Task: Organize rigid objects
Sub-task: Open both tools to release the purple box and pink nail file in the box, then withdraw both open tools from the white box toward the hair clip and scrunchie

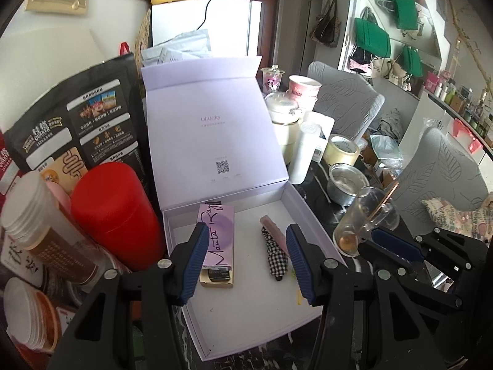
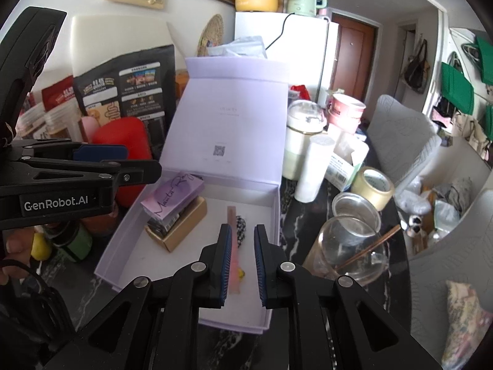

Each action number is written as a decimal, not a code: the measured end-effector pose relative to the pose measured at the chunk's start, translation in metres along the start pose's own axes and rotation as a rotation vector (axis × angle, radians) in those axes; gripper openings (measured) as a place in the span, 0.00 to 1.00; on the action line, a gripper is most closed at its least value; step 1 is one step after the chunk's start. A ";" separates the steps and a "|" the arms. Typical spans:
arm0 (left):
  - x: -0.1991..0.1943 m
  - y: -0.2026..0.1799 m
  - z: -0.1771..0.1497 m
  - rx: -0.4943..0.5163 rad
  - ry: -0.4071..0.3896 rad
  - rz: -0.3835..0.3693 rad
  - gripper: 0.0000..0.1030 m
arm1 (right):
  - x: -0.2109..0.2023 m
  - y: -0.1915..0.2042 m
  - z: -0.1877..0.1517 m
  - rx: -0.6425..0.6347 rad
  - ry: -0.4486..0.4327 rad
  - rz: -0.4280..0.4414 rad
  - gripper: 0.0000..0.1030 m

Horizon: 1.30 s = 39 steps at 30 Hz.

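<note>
A lavender gift box lies open on the dark marble table, its lid standing upright behind it. Inside, a purple "Manta Ray" carton rests on a gold-and-black carton. To the right lie a pink comb and a checked scrunchie. My left gripper hovers open above the box floor with nothing between its fingers. My right gripper hangs over the box's right side, jaws nearly together and empty. The comb lies below it. Each gripper shows in the other's view: right, left.
A red canister, jars and a black snack bag crowd the box's left side. On its right stand a glass mug with a copper stick, a metal cup, a tape roll and a white tumbler. Grey chairs are beyond.
</note>
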<state>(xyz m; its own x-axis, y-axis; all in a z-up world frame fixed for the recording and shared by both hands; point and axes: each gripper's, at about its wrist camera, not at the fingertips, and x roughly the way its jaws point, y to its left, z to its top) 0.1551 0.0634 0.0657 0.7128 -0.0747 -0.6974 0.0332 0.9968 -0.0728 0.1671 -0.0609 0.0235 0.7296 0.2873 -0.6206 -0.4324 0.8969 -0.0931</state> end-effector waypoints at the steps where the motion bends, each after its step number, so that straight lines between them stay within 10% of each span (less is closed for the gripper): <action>1: -0.007 -0.003 -0.001 0.004 -0.009 0.000 0.50 | -0.007 0.001 -0.001 -0.002 -0.009 -0.004 0.17; 25: -0.097 -0.060 -0.046 0.108 -0.101 -0.077 0.50 | -0.145 -0.013 -0.048 0.084 -0.163 -0.153 0.37; 29: -0.102 -0.069 -0.057 0.121 -0.104 -0.093 0.79 | -0.161 -0.016 -0.061 0.101 -0.169 -0.178 0.42; 39: -0.104 -0.090 -0.079 0.152 -0.071 -0.136 0.80 | -0.184 -0.018 -0.092 0.134 -0.159 -0.219 0.53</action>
<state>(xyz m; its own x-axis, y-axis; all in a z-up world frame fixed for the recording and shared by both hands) 0.0226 -0.0207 0.0888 0.7420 -0.2121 -0.6359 0.2341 0.9709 -0.0507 -0.0079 -0.1610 0.0681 0.8761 0.1215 -0.4666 -0.1894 0.9767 -0.1011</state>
